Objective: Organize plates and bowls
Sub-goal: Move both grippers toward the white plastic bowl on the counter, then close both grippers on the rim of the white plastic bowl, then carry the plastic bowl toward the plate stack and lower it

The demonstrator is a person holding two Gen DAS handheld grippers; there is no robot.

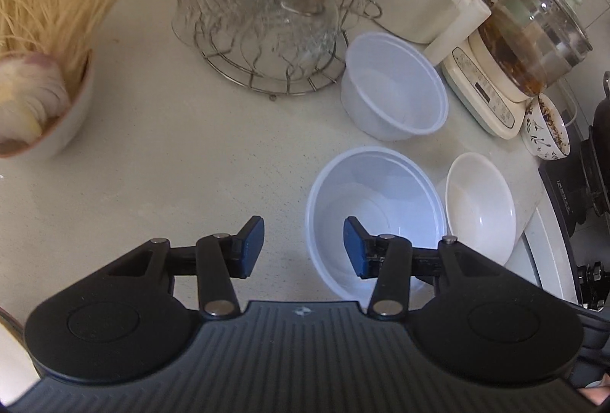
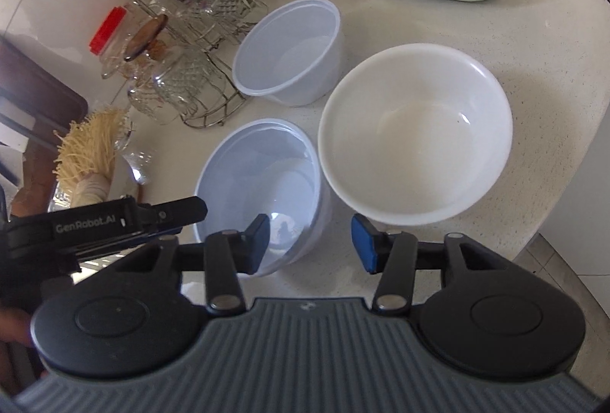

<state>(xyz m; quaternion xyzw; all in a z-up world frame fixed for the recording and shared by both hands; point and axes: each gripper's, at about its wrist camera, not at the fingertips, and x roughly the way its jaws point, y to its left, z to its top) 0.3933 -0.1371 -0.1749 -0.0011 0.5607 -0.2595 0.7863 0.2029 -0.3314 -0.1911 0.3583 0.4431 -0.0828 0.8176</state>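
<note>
Worktop: carried three empty bowls grouped near a wire glass rack.
Left hand-held gripper: jaws apart, straddling the near plastic bowl's rim.
Right hand-held gripper: jaws apart, empty, between that bowl and the white bowl.
Far plastic bowl: behind both.

Left gripper and right gripper both point downward, jaws parted.
</note>
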